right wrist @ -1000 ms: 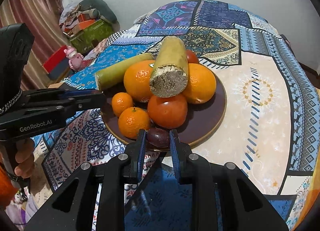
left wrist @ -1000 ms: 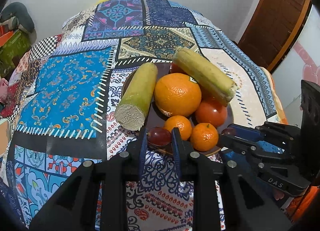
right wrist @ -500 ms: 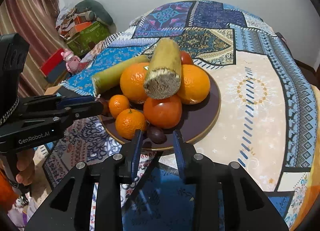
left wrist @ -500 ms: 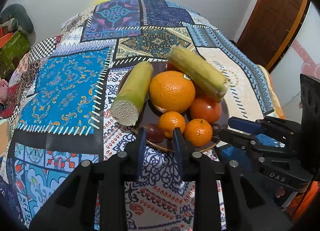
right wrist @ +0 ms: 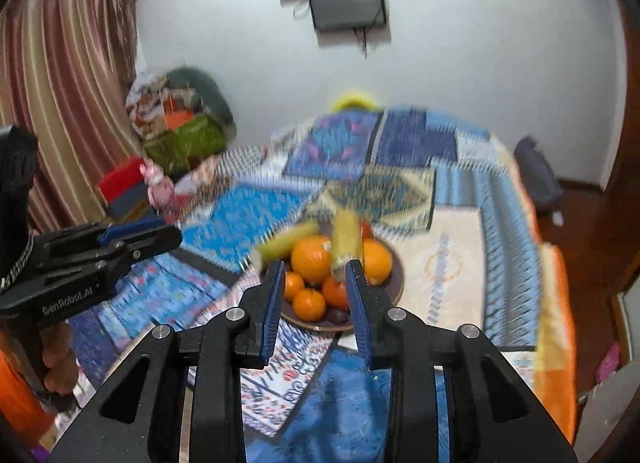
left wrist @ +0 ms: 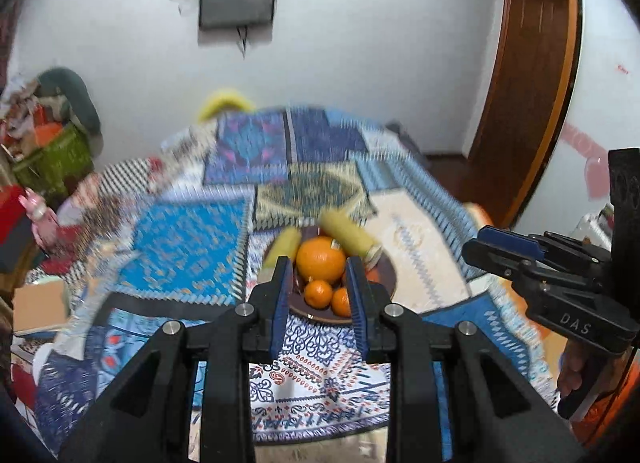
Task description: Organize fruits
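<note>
- Both my left gripper (left wrist: 320, 295) and right gripper (right wrist: 316, 299) have fingers a small gap apart, holding nothing.
- The big round orange (left wrist: 321, 259) on the dark brown plate (left wrist: 390, 275) looks heavy and smooth; I would squeeze its middle.

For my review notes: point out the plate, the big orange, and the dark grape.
plate (right wrist: 394, 281): right wrist view, bare brown rim at its right edge.
big orange (left wrist: 321, 259): left wrist view, middle of its peel.
dark grape (right wrist: 337, 315): right wrist view, middle of its skin, at the plate's near edge.
</note>
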The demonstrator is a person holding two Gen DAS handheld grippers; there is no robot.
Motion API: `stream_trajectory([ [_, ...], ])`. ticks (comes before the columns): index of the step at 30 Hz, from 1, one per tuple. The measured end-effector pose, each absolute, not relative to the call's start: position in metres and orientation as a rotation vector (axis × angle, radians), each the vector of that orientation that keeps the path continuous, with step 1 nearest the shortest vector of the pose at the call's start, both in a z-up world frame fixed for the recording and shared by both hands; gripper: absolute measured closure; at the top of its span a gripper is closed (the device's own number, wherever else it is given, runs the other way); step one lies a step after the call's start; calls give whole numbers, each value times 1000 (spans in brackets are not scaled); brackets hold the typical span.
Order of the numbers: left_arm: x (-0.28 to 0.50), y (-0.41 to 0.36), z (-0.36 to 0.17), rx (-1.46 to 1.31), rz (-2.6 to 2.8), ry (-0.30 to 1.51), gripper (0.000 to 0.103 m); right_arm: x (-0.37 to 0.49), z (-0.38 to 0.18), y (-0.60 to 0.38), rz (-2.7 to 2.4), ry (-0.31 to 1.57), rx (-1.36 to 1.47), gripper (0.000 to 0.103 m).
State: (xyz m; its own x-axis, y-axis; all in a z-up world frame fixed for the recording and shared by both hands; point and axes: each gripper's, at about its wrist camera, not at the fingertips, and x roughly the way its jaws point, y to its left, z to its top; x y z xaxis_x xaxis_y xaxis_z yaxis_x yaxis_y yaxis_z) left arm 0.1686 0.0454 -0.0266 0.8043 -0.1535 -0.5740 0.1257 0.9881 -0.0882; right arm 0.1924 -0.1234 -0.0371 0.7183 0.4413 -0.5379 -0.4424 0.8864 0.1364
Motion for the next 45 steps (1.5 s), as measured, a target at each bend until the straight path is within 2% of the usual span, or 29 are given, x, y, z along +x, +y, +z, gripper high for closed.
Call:
stream_trajectory([
  [4, 123, 45, 11, -53, -131, 497, 76, 148, 1, -126, 476, 482, 6, 73],
  [9, 76, 45, 39, -66, -113, 390, 73, 107, 23, -124, 462, 381, 7, 59],
  [11, 59, 46, 46, -69, -100, 353, 61, 94, 29, -124, 458, 352, 9, 53],
  [12, 53, 46, 48, -75, -101, 338, 45, 87, 31, -123, 450, 334, 6, 51],
  [13, 46, 47, 50, -81, -107, 321, 37, 83, 32, -122, 445, 324, 3, 46],
  [15, 36, 47, 53, -76, -96, 295, 37, 76, 33, -122, 434, 302, 3, 34],
  [17, 27, 44, 56, -56, -81, 276, 35, 71, 33, -121, 427, 285, 1, 31],
  [19, 20, 43, 56, -50, -72, 264, 29, 66, 33, -121, 417, 274, 4, 28],
  [28, 3, 44, 54, -66, -56, 245, 11, 59, 33, -121, 372, 241, 11, 1],
  [33, -1, 42, 54, -45, -43, 228, 6, 54, 32, -123, 362, 233, 11, 0],
  [45, -5, 36, 52, -29, -35, 223, 5, 48, 32, -125, 356, 229, -4, 0],
])
